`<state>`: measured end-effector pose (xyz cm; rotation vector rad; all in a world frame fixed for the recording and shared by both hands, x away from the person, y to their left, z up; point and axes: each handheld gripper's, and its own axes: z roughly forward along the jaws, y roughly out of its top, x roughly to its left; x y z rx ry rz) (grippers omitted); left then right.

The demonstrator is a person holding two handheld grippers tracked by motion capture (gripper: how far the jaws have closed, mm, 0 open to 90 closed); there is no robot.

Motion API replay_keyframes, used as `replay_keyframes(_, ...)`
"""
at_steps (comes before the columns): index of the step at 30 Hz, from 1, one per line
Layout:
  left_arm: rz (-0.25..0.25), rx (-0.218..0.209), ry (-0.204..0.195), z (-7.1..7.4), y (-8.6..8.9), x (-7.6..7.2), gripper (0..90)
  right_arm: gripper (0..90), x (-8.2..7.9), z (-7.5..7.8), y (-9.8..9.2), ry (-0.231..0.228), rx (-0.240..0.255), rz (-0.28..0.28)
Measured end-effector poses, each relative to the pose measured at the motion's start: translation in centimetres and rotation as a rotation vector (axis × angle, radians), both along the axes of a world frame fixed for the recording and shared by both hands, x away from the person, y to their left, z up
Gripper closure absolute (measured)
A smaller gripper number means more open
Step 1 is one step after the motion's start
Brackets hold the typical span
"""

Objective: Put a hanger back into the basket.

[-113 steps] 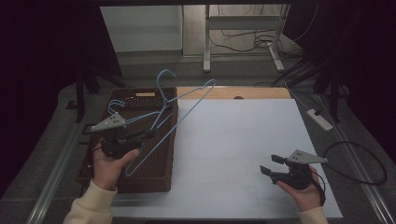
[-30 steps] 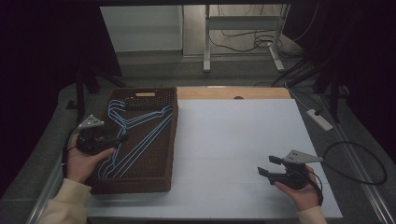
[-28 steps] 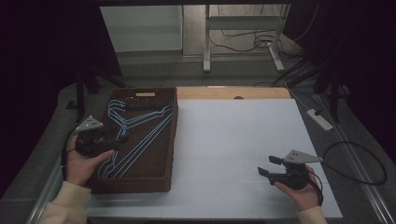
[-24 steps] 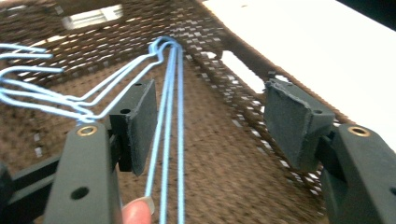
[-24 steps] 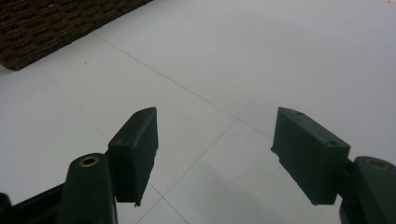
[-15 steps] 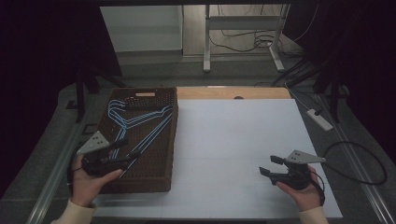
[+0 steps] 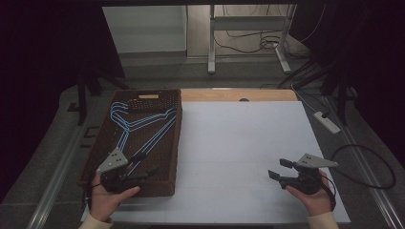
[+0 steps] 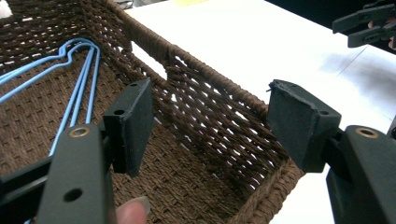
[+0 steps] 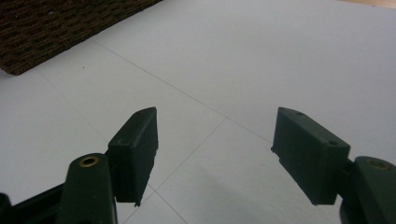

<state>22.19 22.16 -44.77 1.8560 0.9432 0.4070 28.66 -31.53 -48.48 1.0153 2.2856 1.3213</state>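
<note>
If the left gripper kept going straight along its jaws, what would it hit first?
Probably the woven side wall of the brown basket, which stands right ahead between the open jaws of the left gripper. Beyond it lies the white table. Depth is hard to judge.

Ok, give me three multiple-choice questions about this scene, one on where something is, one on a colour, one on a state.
1. Where do the hangers lie?
A. in the basket
B. on the white table
C. between the right gripper's jaws

2. What colour are the hangers?
A. red
B. blue
C. green

3. How do the left gripper's jaws stand?
A. shut on a hanger
B. shut on the basket wall
C. open, holding nothing

Answers: 1 A, the hangers rest on the basket's woven floor. 2 B, the wires are light blue. 3 C, the jaws stand wide apart over the basket's corner.
</note>
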Motion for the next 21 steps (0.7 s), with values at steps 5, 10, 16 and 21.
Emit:
replay_keyframes(5, 0.015, 0.010, -0.014, -0.03, -0.07, -0.02, 32.0, 31.9, -0.06, 0.10, -0.14, -0.003, 0.003, 0.002)
replay_keyframes(10, 0.019, 0.008, -0.014, -0.07, 0.00, 0.04, 32.0, 31.9, -0.12, 0.11, -0.24, -0.003, 0.006, 0.005)
replay_keyframes(16, 0.011, 0.014, -0.016, -0.13, -0.17, 0.02, 31.5, 31.9, -0.15, 0.07, -0.13, -0.003, 0.007, 0.010)
replay_keyframes(21, 0.009, 0.015, -0.017, -0.07, -0.19, -0.01, 31.2, 31.9, -0.20, 0.07, -0.07, -0.004, 0.004, 0.013)
